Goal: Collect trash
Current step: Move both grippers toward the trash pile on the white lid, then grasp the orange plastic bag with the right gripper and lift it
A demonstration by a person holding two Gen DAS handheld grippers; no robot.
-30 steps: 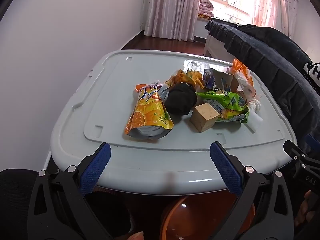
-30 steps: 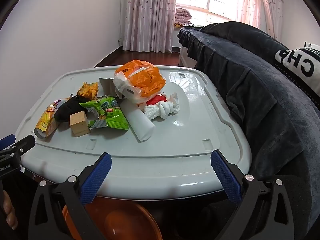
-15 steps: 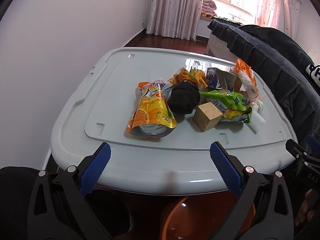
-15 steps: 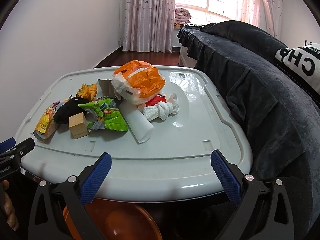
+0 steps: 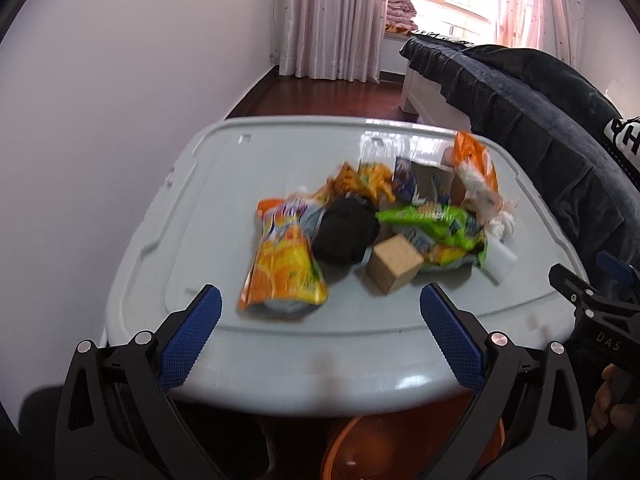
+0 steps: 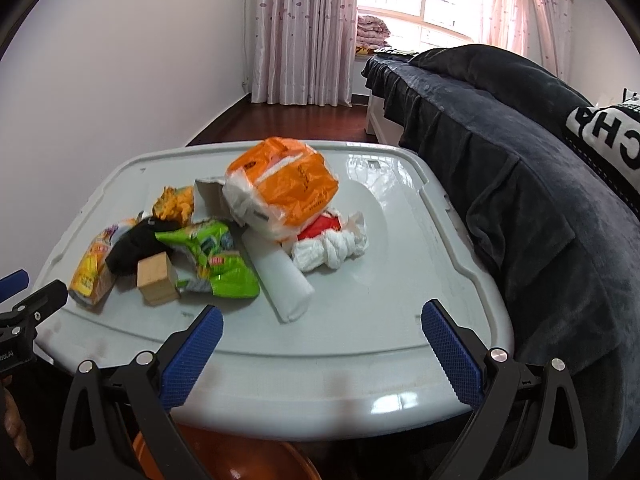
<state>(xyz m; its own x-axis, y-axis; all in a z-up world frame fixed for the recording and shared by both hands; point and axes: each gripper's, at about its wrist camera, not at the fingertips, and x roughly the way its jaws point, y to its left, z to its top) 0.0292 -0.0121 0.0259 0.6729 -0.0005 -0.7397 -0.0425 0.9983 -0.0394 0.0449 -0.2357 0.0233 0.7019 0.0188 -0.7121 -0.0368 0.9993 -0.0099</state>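
A heap of trash lies on a grey plastic lid (image 5: 224,200): an orange juice pouch (image 5: 286,264), a black crumpled cloth (image 5: 344,234), a wooden block (image 5: 394,264), a green snack bag (image 5: 440,224), an orange-and-white plastic bag (image 6: 280,188), a knotted white tissue (image 6: 330,250) and a white foam piece (image 6: 280,276). My left gripper (image 5: 320,316) is open and empty, hovering just short of the juice pouch. My right gripper (image 6: 322,332) is open and empty above the lid's near edge, in front of the foam piece.
An orange bucket (image 5: 400,448) stands under the lid's near edge, also in the right wrist view (image 6: 240,460). A dark blue bed cover (image 6: 540,200) runs along the right side. A white wall (image 5: 100,120) lies left.
Both grippers have moved up and forward over the lid's near edge, toward the trash heap. Both stay open and empty.
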